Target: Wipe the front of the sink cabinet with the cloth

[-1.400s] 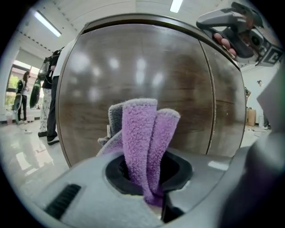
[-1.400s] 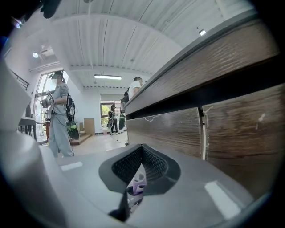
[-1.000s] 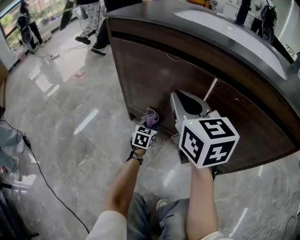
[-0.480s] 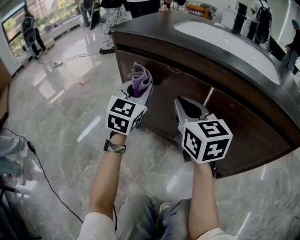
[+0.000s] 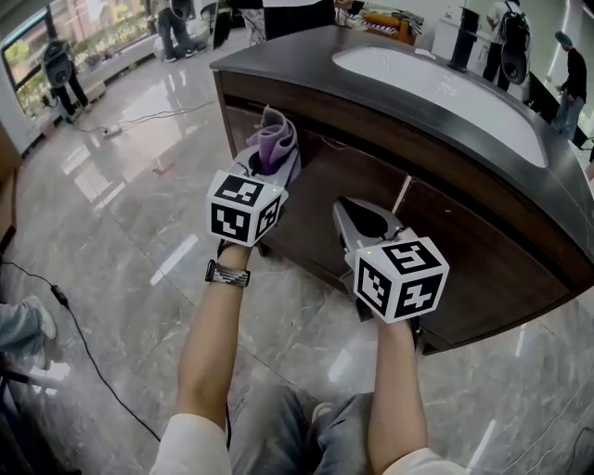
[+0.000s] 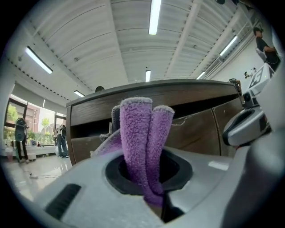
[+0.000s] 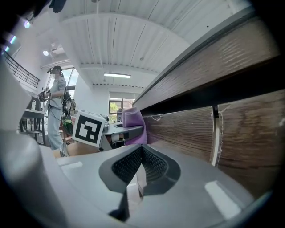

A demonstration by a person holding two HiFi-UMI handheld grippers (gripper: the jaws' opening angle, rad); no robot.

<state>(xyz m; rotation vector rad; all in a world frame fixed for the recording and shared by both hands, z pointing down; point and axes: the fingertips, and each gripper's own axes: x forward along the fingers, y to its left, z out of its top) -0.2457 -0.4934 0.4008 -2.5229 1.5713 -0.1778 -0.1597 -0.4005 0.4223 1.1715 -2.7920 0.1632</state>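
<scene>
The dark wooden sink cabinet [image 5: 445,232] curves across the head view, with a white basin [image 5: 436,83] in its dark top. My left gripper [image 5: 269,158] is shut on a folded purple cloth [image 5: 271,141], held up near the cabinet's left door just under the counter edge. In the left gripper view the cloth [image 6: 144,142] stands up out of the shut jaws, with the cabinet front [image 6: 191,129] behind it. My right gripper [image 5: 367,221] is shut and empty, close to the seam between two doors. The right gripper view shows its jaws [image 7: 141,167] closed beside the wood [image 7: 187,129] and the cloth [image 7: 133,127] at left.
Glossy grey marble floor [image 5: 121,186] spreads to the left and below. A black cable [image 5: 83,343] runs over the floor at the lower left. People [image 5: 176,23] stand at the far end of the room. My knees [image 5: 306,427] are at the bottom.
My left gripper has lifted the purple cloth from near the cabinet's base up to the top of the left door. The right gripper has stayed about where it was.
</scene>
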